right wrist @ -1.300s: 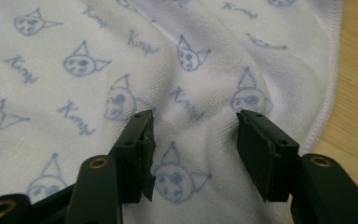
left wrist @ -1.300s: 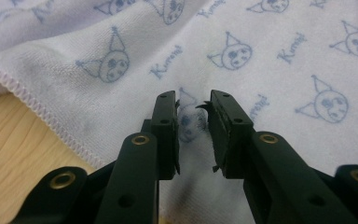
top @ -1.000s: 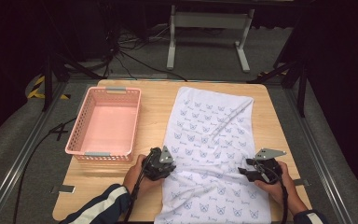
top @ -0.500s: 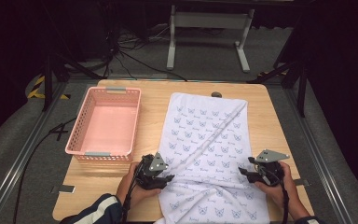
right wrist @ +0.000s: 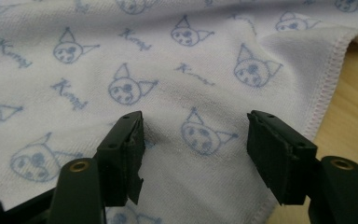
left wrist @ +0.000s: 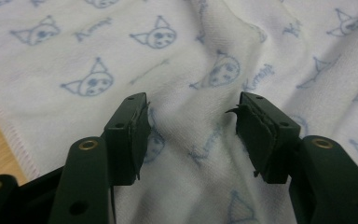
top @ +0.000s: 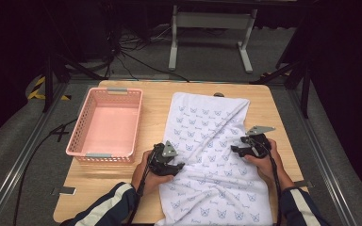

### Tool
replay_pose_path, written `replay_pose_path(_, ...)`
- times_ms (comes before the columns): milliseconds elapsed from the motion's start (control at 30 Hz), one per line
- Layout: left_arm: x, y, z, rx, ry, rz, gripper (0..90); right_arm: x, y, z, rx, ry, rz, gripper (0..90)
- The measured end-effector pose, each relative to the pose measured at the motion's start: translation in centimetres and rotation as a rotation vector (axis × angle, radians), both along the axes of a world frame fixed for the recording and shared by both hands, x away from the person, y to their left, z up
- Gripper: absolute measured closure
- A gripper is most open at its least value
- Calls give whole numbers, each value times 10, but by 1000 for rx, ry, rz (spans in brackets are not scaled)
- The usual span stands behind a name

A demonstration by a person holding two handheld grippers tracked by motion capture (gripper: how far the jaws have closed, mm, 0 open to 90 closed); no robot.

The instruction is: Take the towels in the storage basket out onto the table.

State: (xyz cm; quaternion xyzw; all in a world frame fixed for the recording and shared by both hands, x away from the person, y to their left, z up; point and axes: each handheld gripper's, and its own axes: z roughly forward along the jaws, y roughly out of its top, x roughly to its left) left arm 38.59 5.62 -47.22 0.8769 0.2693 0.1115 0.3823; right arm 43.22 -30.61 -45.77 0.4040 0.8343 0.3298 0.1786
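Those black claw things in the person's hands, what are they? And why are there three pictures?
They are grippers: pinching tools with two jaws, one held in each hand. The left gripper and the right gripper both sit over a white towel printed with little blue cat faces, spread on a wooden table. A pink basket stands beside the towel, with nothing inside. The high view comes from a camera above the table. The other two pictures come from small cameras riding on each gripper, looking along its jaws. In both, the jaws stand apart with towel between them, so nothing is pinched right now.
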Motion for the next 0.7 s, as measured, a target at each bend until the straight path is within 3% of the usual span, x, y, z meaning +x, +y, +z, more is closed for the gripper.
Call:
replay_pose_path(67, 4, 1, 1, 14, -5, 4, 460, 14, 5, 1, -10, 9, 2, 371)
replay_pose_path(267, 29, 0, 0, -7, -7, 77, 461, 49, 21, 1, -10, 0, -35, 364)
replay_pose_path(400, 49, -4, 4, 32, 3, 109, 460, 64, 23, -1, 0, -23, -92, 361)
replay_pose_path(433, 51, -6, 7, 67, -9, 113, 460, 66, 22, -1, 1, -22, -103, 357)
replay_pose_path(500, 50, -8, 8, 79, -29, 117, 478, 68, 22, -1, 0, -24, -116, 357)
replay_pose_path(533, 45, -8, 11, 68, -23, 64, 473, 68, 22, 1, -12, -10, -138, 357)
replay_pose_path(567, 38, -8, 15, 61, -22, 44, 465, 65, 21, 4, -34, 10, -153, 362)
replay_pose_path(633, 24, -6, 20, 49, -15, -22, 460, 54, 17, 9, -38, 20, -124, 373)
replay_pose_path(700, 2, -3, 27, 49, -37, -82, 443, 32, 9, 16, -63, -8, -82, 394)
